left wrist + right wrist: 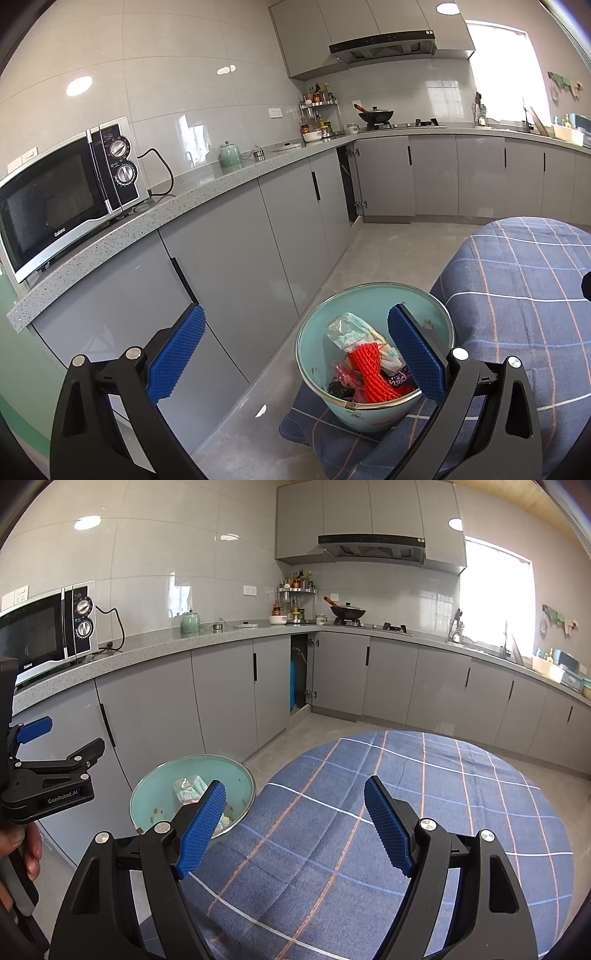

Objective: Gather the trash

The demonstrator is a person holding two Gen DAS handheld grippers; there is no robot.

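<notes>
Fingers [413,354] of both grippers spread wide, grasping nothing; trash bin [314,332] below left pair.

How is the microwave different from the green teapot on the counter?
The microwave is a big black-and-silver box with two knobs and a cord; the teapot is small, round and pale green with a lid. The microwave stands near the counter's close end, the teapot farther along. Both stand upright on the grey counter.
</notes>
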